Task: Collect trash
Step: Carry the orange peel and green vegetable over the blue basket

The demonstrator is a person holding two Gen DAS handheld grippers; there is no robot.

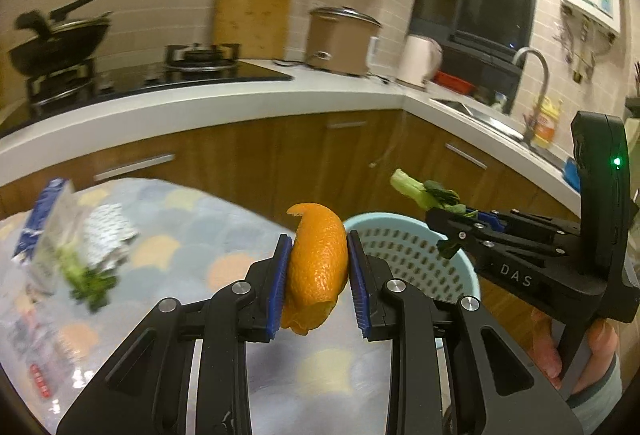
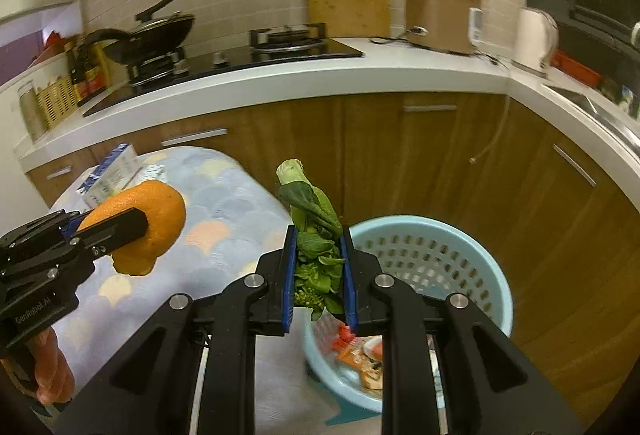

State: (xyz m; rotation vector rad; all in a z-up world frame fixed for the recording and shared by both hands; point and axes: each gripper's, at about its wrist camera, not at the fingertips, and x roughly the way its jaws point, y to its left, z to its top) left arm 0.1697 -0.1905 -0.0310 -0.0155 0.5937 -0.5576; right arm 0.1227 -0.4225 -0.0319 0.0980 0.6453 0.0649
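My left gripper is shut on an orange peel and holds it in the air above the table's right edge, just left of a light blue perforated basket. My right gripper is shut on a green vegetable scrap with a pale stalk end, held up at the basket's left rim. The basket holds an orange-red wrapper. The right gripper also shows in the left wrist view, and the left one with its peel in the right wrist view.
A table with a pastel scallop-pattern cloth carries a blue-white carton, a clear wrapper and green scraps. Behind runs a white counter with stove, wok, slow cooker, kettle and sink over wooden cabinets.
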